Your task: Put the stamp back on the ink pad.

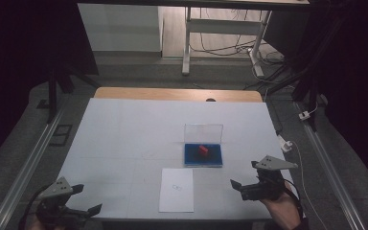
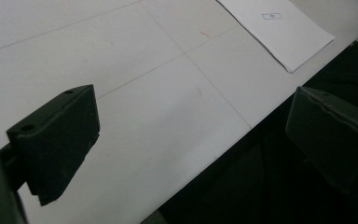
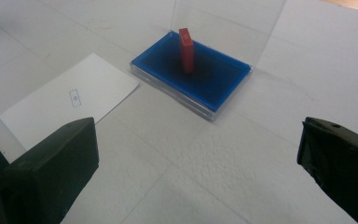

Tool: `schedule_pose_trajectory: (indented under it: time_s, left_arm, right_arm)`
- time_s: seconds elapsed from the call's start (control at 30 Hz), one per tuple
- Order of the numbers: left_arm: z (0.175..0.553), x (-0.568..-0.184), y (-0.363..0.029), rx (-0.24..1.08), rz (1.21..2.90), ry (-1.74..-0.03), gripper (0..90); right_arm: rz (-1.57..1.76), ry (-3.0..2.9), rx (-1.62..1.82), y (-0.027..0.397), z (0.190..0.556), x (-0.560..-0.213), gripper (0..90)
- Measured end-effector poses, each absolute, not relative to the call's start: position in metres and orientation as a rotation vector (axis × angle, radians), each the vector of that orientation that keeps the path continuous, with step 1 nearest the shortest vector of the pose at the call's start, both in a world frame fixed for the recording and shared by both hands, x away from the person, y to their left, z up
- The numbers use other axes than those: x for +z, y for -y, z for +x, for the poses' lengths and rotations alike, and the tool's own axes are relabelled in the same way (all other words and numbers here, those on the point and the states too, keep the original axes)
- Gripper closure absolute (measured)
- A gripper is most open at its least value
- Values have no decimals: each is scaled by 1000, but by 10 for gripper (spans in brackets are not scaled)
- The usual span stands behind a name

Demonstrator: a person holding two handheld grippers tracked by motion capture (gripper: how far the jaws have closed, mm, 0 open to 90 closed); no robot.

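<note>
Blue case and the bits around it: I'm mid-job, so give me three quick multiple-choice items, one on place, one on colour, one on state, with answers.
1. Where does the white paper sheet lie relative to the blue case?
A. on the person's side of it
B. beyond it, at the far edge
C. inside it

2. What colour is the small block standing in the case?
A. green
B. red
C. yellow

3. How is the clear lid of the case?
A. shut flat
B. lying apart on the table
C. open, standing upright

Answers: 1 A, the high view shows the sheet nearer the person. 2 B, it shows red in the right gripper view. 3 C, the lid rises behind the blue base.
</note>
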State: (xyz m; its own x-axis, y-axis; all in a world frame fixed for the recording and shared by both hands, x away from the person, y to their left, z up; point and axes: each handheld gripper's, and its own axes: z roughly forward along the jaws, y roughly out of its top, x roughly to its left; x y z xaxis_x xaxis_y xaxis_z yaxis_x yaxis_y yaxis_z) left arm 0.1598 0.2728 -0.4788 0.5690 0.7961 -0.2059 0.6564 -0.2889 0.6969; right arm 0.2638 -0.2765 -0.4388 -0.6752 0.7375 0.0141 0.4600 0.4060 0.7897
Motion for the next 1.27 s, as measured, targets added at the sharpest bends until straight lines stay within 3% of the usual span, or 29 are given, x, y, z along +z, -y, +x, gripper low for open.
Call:
schedule_pose_trajectory:
  time_s: [0.6,1.27]
  left_arm:
    - [160,-479,-273,230,2026,-1163,26]
    - [160,-479,-273,231,2024,-1163,27]
  right_arm:
    - [1173,-2255,1138,312,234,-445,0]
    - [1278,-2313,1018,323,222,-458,0]
